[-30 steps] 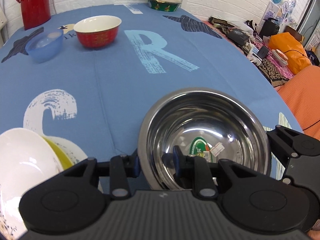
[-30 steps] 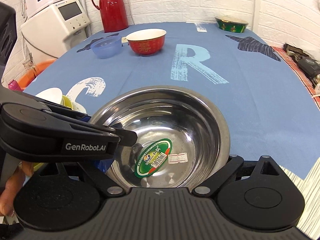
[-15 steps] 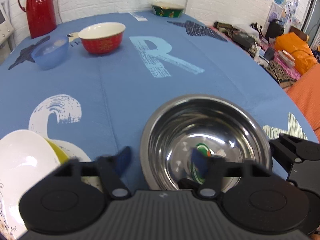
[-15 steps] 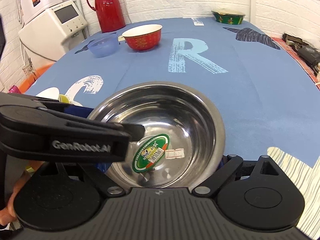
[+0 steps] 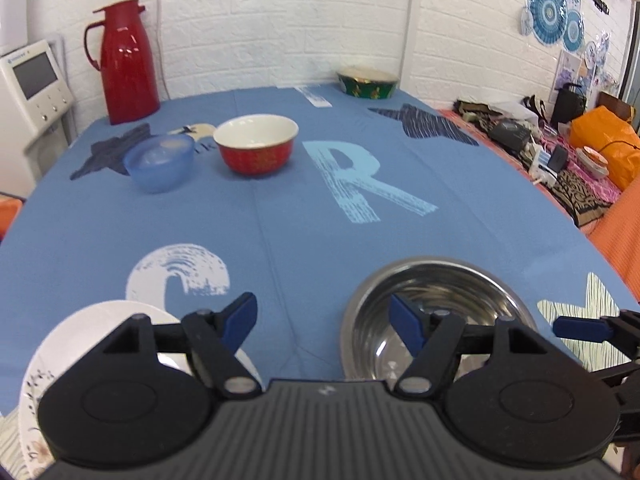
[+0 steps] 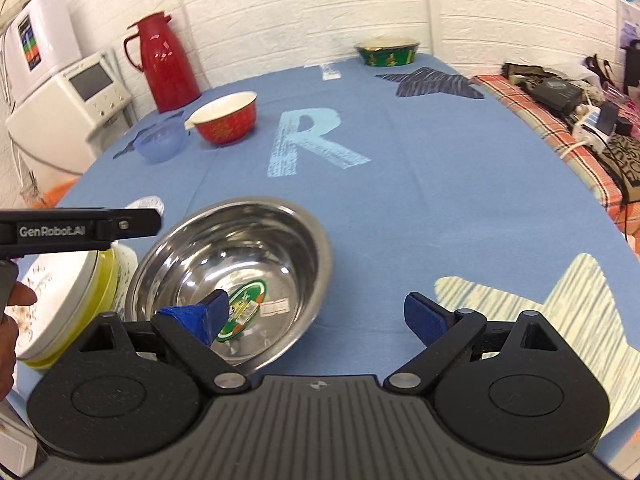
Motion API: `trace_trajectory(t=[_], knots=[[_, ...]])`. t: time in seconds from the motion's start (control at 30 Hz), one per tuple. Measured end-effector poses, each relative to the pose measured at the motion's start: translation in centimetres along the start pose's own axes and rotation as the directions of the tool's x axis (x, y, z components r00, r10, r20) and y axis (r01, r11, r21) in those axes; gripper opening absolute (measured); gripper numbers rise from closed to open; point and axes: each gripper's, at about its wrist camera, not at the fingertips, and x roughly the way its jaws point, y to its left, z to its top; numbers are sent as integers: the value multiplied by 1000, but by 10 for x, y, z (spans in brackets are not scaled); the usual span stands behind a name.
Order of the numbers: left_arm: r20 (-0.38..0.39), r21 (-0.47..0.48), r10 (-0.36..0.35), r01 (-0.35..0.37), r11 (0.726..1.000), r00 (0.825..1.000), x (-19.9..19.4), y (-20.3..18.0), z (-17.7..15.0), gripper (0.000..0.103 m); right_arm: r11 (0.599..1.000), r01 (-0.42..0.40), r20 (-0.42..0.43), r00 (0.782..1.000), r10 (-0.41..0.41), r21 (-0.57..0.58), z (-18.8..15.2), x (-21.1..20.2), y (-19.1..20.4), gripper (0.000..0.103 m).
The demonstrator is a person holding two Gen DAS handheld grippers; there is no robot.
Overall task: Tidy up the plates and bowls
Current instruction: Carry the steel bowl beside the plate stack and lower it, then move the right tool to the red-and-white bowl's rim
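Observation:
A steel bowl [image 5: 440, 292] with a green sticker inside rests on the blue tablecloth [image 5: 320, 220]. My left gripper [image 5: 322, 318] is open above the cloth; its right finger hangs over the bowl's left rim and nothing is held. In the right wrist view the steel bowl [image 6: 256, 248] lies low and left. My right gripper [image 6: 318, 314] is open, its left finger over the bowl's near rim. A white plate [image 6: 52, 292] lies on a yellow bowl [image 6: 102, 280] beside it. Farther back stand a red bowl [image 5: 256, 148], a blue bowl [image 5: 158, 162] and a green bowl [image 5: 366, 82].
A red thermos [image 5: 124, 60] stands at the back left by the white brick wall, with a white appliance [image 6: 80, 92] beyond the table's left edge. Clutter and an orange bag [image 5: 604, 136] lie off the right edge. A hand [image 6: 8, 320] holds the left gripper's body [image 6: 80, 228].
My left gripper has let go of the steel bowl's rim, opened and pulled up and back. The bowl now sits on the cloth. The right gripper has shifted right.

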Motion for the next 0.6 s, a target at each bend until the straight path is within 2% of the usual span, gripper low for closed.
trace_trajectory(t=[0.23, 0.6], knots=[[103, 5, 107, -108, 994, 989, -21, 17, 12, 74, 1000, -9, 17, 1000, 9, 23, 20, 0, -3, 82], [146, -32, 213, -210, 977, 966, -16, 59, 38, 75, 991, -35, 54, 998, 42, -128, 82, 24, 35, 82]])
